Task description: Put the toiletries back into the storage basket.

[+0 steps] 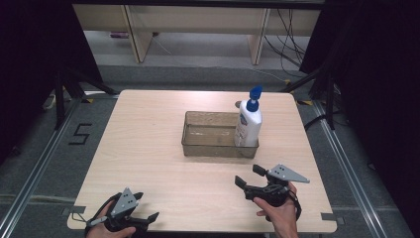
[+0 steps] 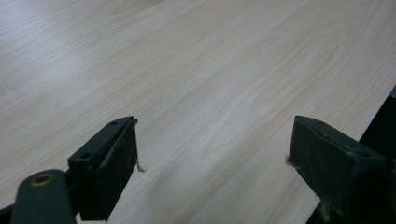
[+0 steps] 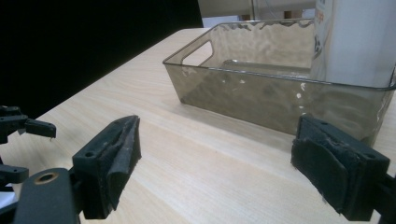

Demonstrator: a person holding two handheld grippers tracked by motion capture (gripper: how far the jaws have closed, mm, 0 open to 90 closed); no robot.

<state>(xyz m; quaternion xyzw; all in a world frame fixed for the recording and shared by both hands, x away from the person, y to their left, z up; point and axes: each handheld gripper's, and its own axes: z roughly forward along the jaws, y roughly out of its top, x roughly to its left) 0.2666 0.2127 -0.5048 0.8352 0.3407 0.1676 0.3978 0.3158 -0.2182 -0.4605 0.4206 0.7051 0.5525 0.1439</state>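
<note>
So the room first: dark curtains down both sides, a pale desk or shelving unit at the back with cables trailing on the grey floor, and a "5" marked on the floor left of the table. The table [image 1: 148, 148] is light wood-grain laminate — smooth, so things probably slide on it easily.

Middle of it sits a clear smoky plastic bin [image 1: 198, 148] with handle cut-outs, thin-walled and likely a bit flexy. Standing upright in its right end is the lotion bottle [image 1: 248, 126], white with a blue pump top. I'd guess it's moderately heavy if full, stiff-ish plastic that gives a little under squeeze, and slick on the label. Best hold looks like the body's mid-section across the narrower sides, above the bin rim — not the pump neck, which could twist or dispense.

The right gripper [image 1: 250, 176] is near the bin's front right corner with jaws spread wide, holding nothing. The left gripper [image 1: 148, 216] rests by the near left edge, well apart from everything, likewise spread and empty.
</note>
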